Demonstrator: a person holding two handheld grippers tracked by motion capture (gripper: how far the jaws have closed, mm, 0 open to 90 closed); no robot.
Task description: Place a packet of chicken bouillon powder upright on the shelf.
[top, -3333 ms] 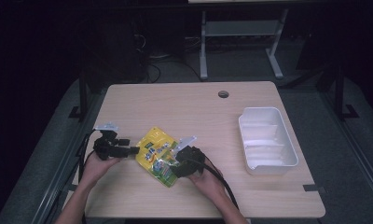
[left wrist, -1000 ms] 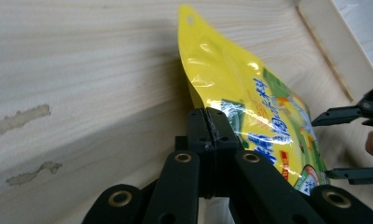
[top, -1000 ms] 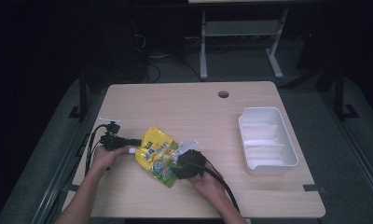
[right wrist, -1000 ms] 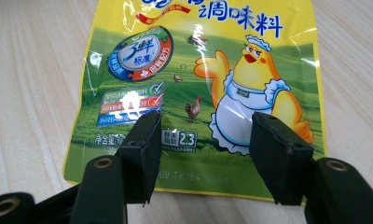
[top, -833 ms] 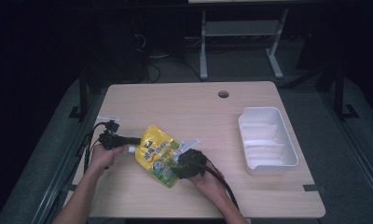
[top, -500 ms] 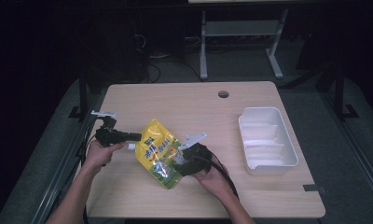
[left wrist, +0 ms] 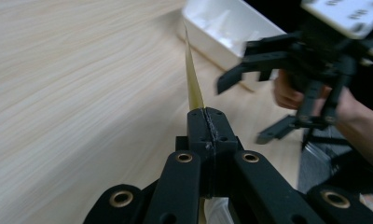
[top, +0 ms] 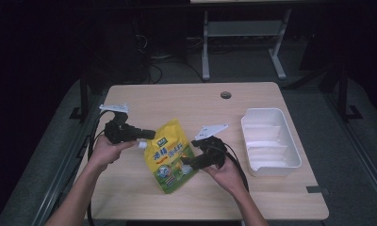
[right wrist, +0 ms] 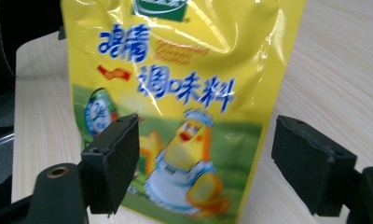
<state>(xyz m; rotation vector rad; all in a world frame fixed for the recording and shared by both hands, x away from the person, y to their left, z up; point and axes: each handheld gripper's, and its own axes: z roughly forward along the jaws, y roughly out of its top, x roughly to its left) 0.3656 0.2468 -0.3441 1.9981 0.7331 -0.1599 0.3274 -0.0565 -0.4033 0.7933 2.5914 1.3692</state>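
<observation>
A yellow seasoning pouch (top: 169, 155) with blue lettering and a cartoon chick is held up off the wooden table (top: 196, 101), left of centre. My left gripper (top: 149, 135) is shut on the pouch's upper left edge; in the left gripper view the thin yellow edge (left wrist: 192, 74) rises from the closed jaws (left wrist: 207, 128). My right gripper (top: 186, 161) is open at the pouch's right side, and in the right gripper view its two pads (right wrist: 114, 158) stand wide apart in front of the pouch (right wrist: 180, 93) without touching it.
A white rectangular tray (top: 270, 139) stands on the right part of the table. A round cable hole (top: 225, 95) lies near the far edge. A metal stand (top: 241, 35) and cables are on the dark floor beyond.
The left gripper has raised the pouch's top edge up and rearward, so the pouch has gone from lying flat to held up. The right gripper has let go of the pouch and opened.
</observation>
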